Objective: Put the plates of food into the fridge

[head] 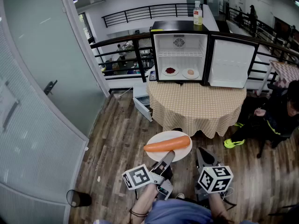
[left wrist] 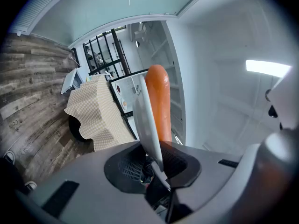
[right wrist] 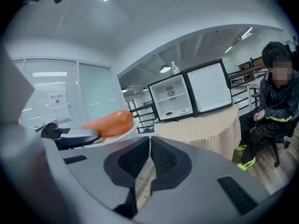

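Two tools are in our hands, and one of them carries a container. The left tool (head: 167,157) is clenched on the near rim of a white plate (head: 181,153), and its jaws pinch the edge from above and below. That plate juts forward from the tool's tips, roughly level, out over the wooden floor (head: 121,139). On it lies a single carrot (head: 167,143), set crosswise to the tool. The carrot is bright orange, smooth and slightly glossy, thicker at its right end and tapering to the left, and it spans nearly the whole plate.

The right tool (right wrist: 149,148) sits just to the right of the left one. Its jaws are pressed together with nothing between them, and the plate's rim lies off to its left.

Well ahead of both tools stands a small black fridge (head: 180,27) on a worktop (head: 201,106) covered in checked cloth. Its door (head: 231,62) is swung wide to the right. A wire shelf (head: 180,53) crosses the white interior. On the fridge's bottom we see two small plates side by side: the left plate (head: 176,73) holds something dark red, and the right plate (head: 195,74) holds a pale, rounded piece. A bottle (head: 198,14) of yellowish liquid stands on top of the fridge. A seated person (head: 275,115) is off to the right of the right tool.
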